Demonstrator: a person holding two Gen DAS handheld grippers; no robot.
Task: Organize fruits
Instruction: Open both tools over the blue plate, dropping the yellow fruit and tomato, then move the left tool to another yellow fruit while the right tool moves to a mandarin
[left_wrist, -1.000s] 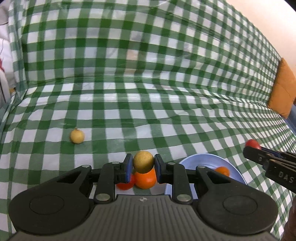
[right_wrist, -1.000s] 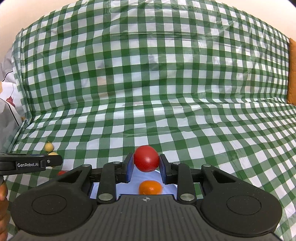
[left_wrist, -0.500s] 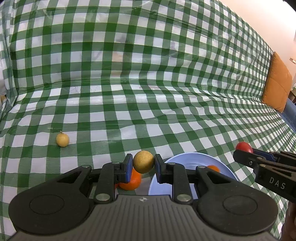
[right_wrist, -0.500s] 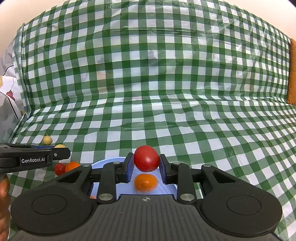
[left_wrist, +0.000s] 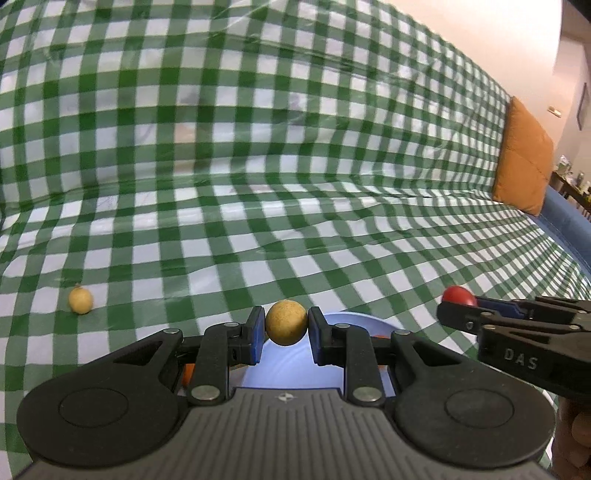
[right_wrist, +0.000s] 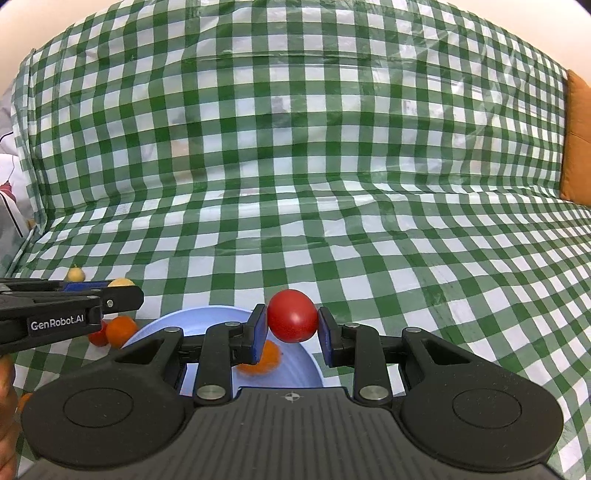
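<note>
The left hand-held gripper (left_wrist: 286, 328) pinches a tan round fruit (left_wrist: 286, 322) between its blue pads, held above the near-left part of a pale blue plate (left_wrist: 295, 369). The right hand-held gripper (right_wrist: 291, 325) pinches a red tomato (right_wrist: 292, 320) the same way, over the right side of the plate (right_wrist: 207, 321). In the left wrist view the right one comes in from the right edge, the tomato (left_wrist: 458, 295) showing at its tip; in the right wrist view the left one reaches in from the left edge with the tan fruit (right_wrist: 121, 283) just visible behind its fingers.

An orange fruit (right_wrist: 264, 360) lies in the plate, partly hidden behind the right hand-held gripper's left finger. Just beside the plate's left rim, on the green-and-white checked cloth (right_wrist: 332, 184) covering the sofa, sit another orange fruit (right_wrist: 121, 330) and a small red fruit (right_wrist: 98, 336), touching each other. A second tan fruit (left_wrist: 80, 300) lies alone on the cloth, well apart from the plate toward the left edge of the seat. An orange cushion (left_wrist: 522, 155) leans at the far right end of the sofa.
</note>
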